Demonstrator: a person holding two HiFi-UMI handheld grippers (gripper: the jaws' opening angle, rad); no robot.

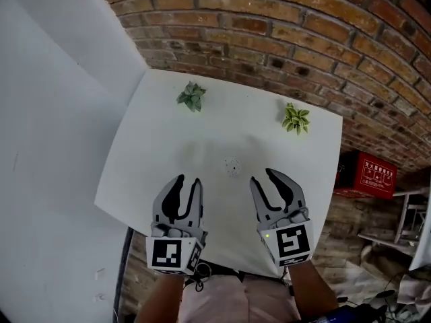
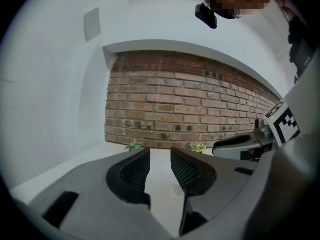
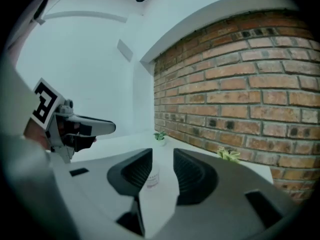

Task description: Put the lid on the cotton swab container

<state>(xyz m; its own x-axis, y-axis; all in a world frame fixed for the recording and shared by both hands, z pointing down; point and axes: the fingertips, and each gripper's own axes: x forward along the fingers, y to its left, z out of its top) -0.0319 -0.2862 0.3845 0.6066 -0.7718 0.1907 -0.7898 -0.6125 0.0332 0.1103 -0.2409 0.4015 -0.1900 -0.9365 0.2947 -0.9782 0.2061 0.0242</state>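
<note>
My left gripper point(image 1: 188, 179) and right gripper point(image 1: 262, 175) both had jaws apart and empty, while the cotton swab container point(image 1: 232, 167) stood upright on the table point(image 1: 161, 133) ahead between them, slightly nearer the right.

A red brick wall point(image 1: 283, 25) fills the top of the frame and meets a plain white wall point(image 1: 47, 113) at the left. A white table point(image 1: 168, 180) sits in the centre, with a left plant point(image 1: 192, 97) and a right plant point(image 1: 295, 118) near its far edge. A red crate point(image 1: 367, 175) is at the right.
</note>
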